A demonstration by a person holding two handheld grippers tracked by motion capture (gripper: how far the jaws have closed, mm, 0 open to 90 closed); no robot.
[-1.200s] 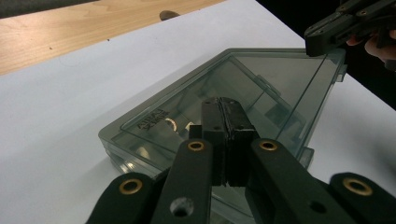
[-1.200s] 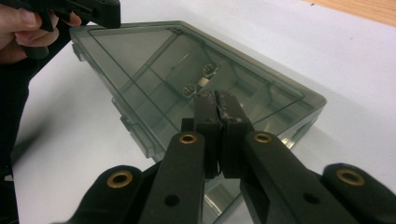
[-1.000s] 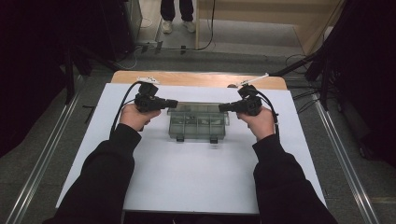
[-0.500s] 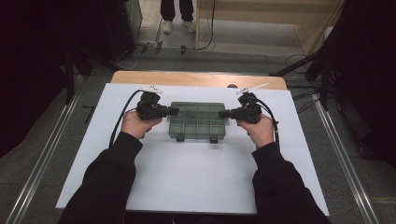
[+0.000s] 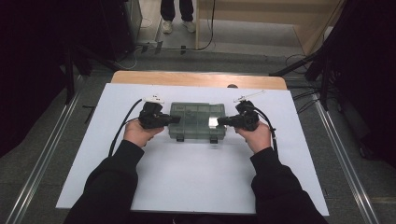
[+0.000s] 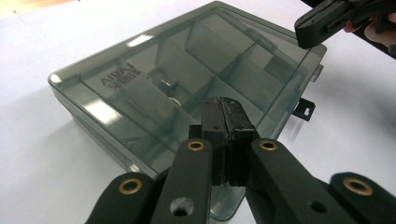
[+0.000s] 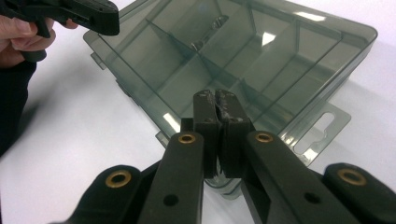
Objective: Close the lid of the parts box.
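I see the smoky transparent compartment box (image 5: pixel 197 120) lying flat with its lid closed on the white counter (image 5: pixel 187 182), a little toward the far side, between my two hands. My left hand-held gripper (image 5: pixel 176 119) comes from the left end of the box; its jaws are pressed together with nothing between them, the tips over the lid edge. My right hand-held gripper (image 5: pixel 220 122) meets the box at the opposite end, and its jaws are also fully together and hold nothing. Inside the box I can see dividers, and in one compartment a small metal part (image 6: pixel 164 84).
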